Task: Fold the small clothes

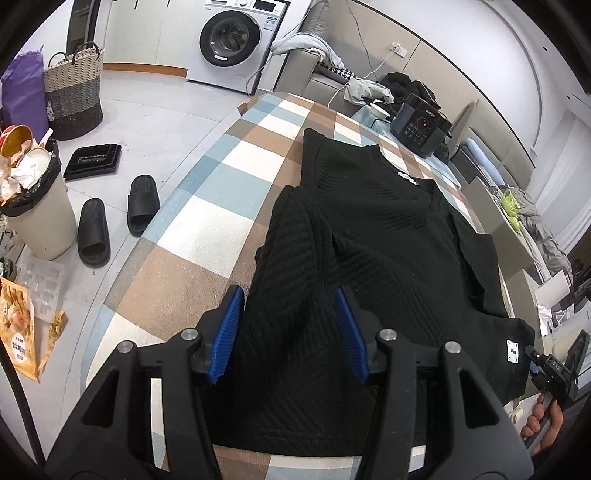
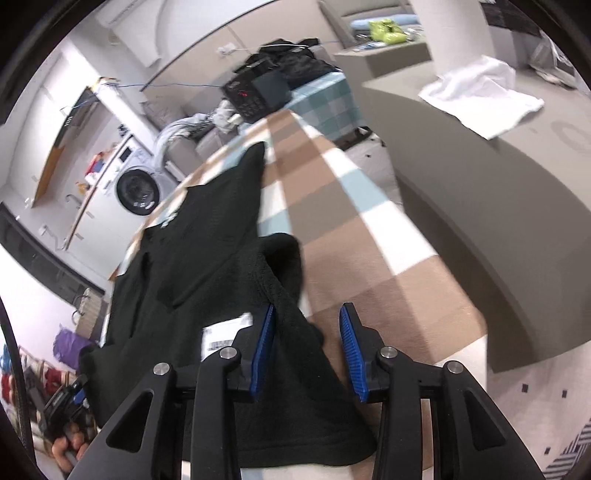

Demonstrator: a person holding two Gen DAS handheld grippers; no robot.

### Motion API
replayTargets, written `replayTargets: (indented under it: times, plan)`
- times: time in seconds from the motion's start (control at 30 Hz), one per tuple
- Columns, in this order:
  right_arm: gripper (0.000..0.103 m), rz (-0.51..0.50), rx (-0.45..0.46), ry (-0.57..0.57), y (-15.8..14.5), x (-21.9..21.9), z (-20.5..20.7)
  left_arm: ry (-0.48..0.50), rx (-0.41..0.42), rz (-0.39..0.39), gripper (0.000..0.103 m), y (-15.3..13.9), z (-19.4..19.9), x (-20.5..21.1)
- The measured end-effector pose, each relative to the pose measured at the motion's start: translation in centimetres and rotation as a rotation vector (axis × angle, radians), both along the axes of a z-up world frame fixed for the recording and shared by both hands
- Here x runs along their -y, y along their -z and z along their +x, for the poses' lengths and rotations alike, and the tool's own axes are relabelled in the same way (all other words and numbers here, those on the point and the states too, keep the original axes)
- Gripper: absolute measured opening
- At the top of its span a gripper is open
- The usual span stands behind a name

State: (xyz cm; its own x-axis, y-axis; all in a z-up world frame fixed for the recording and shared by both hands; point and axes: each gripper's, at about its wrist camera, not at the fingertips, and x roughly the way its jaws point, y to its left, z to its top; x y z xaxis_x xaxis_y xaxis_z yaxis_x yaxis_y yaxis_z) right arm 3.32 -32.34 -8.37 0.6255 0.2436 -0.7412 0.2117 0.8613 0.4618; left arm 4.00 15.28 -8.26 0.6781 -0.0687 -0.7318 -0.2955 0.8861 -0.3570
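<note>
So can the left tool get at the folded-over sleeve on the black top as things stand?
Probably yes: the left tool is open, straddling the black top's folded sleeve, with nothing covering it.

Floor: pale grey tiles point(image 1: 155, 110), glossy.
Wall: white panels point(image 1: 461, 33).
Washing machine point(image 1: 236, 37): stood against the far wall.
Sofa point(image 1: 317, 70): grey, beside it.
Light: bright, even.

Black ribbed knit top point(image 1: 388, 229), short-sleeved, lies flat on the checked surface point(image 1: 221, 229), neck end far, hem near. White label at the neckline, another white tag by the hem's right corner. Left sleeve folded in over the body; right side also turned inward, bunched.
</note>
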Motion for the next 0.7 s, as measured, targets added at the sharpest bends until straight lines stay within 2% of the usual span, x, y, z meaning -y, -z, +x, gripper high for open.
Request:
replayTargets:
  times: [0.27,0.7]
  plan:
    - [0.038,0.076,0.028,-0.046,-0.4,0.4,-0.5,-0.014,-0.011,0.009,0.047,0.0,-0.4,0.1]
    - [0.038,0.058,0.041,-0.093,-0.6,-1.2,-0.5,-0.002,-0.036,0.054,0.047,0.4,-0.7,0.7]
